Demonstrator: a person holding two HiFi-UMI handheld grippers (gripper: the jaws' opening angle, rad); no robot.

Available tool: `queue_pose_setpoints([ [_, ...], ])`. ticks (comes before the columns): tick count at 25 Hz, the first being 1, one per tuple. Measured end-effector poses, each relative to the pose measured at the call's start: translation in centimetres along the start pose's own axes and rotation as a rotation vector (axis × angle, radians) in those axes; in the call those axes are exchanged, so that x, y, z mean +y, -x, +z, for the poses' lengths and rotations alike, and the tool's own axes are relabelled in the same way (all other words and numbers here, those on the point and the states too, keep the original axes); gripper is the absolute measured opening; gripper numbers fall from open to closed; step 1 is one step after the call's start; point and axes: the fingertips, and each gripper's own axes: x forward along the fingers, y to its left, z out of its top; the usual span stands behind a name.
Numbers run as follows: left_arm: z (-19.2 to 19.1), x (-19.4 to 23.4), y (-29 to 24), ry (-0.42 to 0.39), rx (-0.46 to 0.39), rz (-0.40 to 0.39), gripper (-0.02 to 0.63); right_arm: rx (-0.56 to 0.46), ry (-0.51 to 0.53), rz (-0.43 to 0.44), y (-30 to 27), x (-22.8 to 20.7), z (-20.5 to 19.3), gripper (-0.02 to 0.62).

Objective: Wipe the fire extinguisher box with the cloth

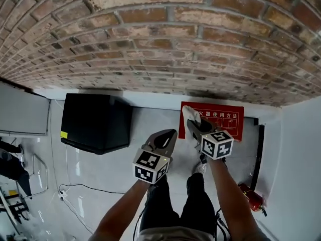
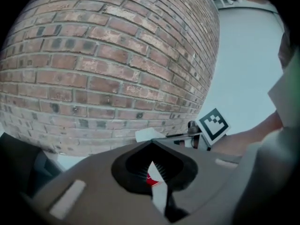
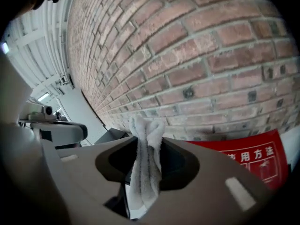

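The red fire extinguisher box (image 1: 223, 119) with white lettering lies at the foot of the brick wall; its red face also shows in the right gripper view (image 3: 248, 157). A white cloth (image 3: 146, 165) is pinched between the jaws of my right gripper (image 3: 147, 137) and sticks out past the tips. In the head view that gripper (image 1: 195, 127) hovers over the box's left part with the cloth (image 1: 191, 115). My left gripper (image 1: 169, 134) hangs just left of it, jaws together and empty (image 2: 151, 146).
A black box (image 1: 95, 122) stands on the pale floor to the left, against the wall. A red fire extinguisher (image 1: 252, 197) lies at the lower right beside a white wall. A dark strip (image 1: 259, 157) runs along that wall. A thin cable (image 1: 75, 189) trails over the floor at left.
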Motion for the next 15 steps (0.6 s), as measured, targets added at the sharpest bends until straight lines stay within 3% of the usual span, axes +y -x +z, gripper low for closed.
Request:
queue_pose_setpoints([
  [6, -3.8, 4.0, -1.4, 0.028, 0.06, -0.003, 0.001, 0.012, -0.185, -0.057, -7.9, -2.9, -2.5, 0.147],
  [12, -5.4, 5.1, -3.4, 0.032, 0.096, -0.037, 0.001, 0.123, -0.057, -0.224, -10.6, -5.9, -3.7, 0.137],
  [15, -5.5, 4.8, -4.0, 0.039, 0.099, -0.049, 0.001, 0.156, 0.002, -0.265, -10.4, -7.1, -3.6, 0.135],
])
